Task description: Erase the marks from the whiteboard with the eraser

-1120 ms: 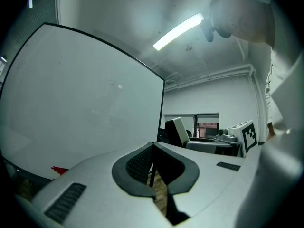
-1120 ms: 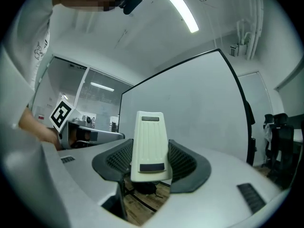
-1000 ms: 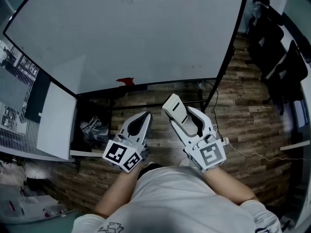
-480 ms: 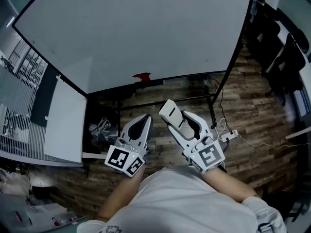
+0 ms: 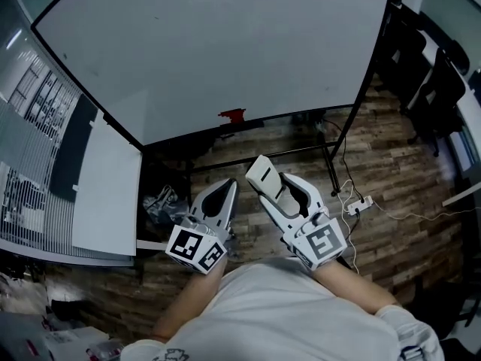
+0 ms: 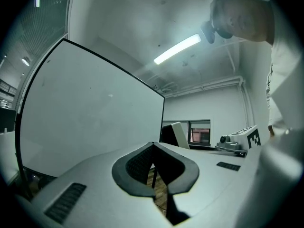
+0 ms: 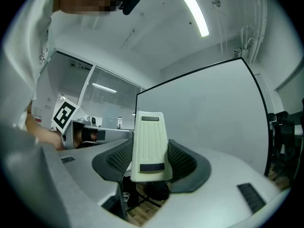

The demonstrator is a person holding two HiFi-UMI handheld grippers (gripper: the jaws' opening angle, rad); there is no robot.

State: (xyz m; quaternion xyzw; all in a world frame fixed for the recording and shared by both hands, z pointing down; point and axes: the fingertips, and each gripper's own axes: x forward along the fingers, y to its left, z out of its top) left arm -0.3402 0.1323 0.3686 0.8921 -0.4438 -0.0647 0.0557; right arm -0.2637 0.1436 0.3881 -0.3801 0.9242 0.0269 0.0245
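Two grippers low over the wooden floor (image 5: 391, 168), well below the bottom edge of the whiteboard (image 5: 225, 51); open room between.

Left gripper (image 5: 224, 189): jaws pressed together, nothing between.

Right gripper (image 5: 281, 180): clamped on the cream eraser (image 5: 264, 171), well apart from the board.

Visible in the head view only: red object (image 5: 233, 115) at the bottom rail.

Visible in the right gripper view only: ribbed eraser face.

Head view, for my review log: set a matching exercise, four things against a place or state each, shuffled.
1 left gripper
2 eraser
3 red object
4 power strip

A on the wooden floor
B shut and empty
C at the bottom edge of the whiteboard
D clamped in the right gripper

Pairs: 1-B, 2-D, 3-C, 4-A
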